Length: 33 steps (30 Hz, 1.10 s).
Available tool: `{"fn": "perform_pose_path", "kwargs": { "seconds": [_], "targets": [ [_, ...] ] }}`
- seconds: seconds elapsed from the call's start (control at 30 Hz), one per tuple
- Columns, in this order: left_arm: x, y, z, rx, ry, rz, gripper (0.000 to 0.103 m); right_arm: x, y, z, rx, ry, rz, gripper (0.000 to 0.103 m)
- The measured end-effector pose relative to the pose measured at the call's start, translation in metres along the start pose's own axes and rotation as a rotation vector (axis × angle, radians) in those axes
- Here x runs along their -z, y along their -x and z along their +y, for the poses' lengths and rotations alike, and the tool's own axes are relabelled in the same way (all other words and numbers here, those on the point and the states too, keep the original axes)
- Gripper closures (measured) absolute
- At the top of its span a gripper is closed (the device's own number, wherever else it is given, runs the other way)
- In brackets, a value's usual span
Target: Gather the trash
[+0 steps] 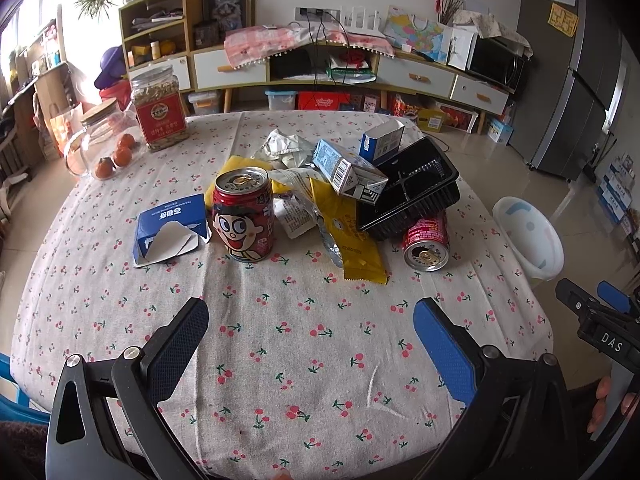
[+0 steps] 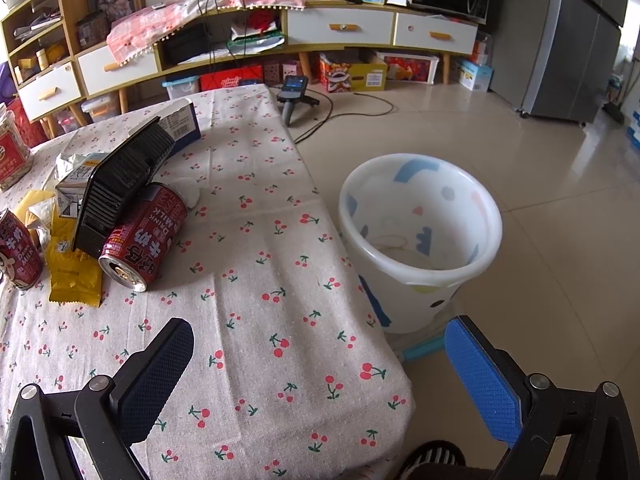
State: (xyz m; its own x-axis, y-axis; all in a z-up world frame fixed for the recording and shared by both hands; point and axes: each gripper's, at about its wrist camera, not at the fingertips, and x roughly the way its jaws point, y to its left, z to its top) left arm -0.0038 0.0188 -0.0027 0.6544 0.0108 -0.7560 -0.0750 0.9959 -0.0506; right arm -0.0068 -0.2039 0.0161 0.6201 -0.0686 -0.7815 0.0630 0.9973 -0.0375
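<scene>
On table (image 1: 304, 360): trash pile, upright can (image 1: 243, 216) nearest; both hand-held grippers wide open, empty.

Lying can (image 1: 426, 242): black tray (image 1: 412, 188) is covering its far end.
Bin (image 1: 528, 236): table edge is hiding its base.
Upright can (image 2: 18, 254): left edge is cropping it.

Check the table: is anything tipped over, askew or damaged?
Yes. One red drink can lies on its side, with the black plastic tray propped tilted against it. The blue carton near the upright red can is torn open.
</scene>
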Motion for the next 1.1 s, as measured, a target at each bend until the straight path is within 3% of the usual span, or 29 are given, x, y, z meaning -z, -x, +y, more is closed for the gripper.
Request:
{"fn": "perform_pose_path", "kwargs": {
  "seconds": [1.1],
  "targets": [
    [-0.0004,0.0021,0.0051,0.003,0.013,0.004,0.000,0.0026,-0.0038,-0.0019,0.009,-0.012,0.013,0.000]
  ]
}}
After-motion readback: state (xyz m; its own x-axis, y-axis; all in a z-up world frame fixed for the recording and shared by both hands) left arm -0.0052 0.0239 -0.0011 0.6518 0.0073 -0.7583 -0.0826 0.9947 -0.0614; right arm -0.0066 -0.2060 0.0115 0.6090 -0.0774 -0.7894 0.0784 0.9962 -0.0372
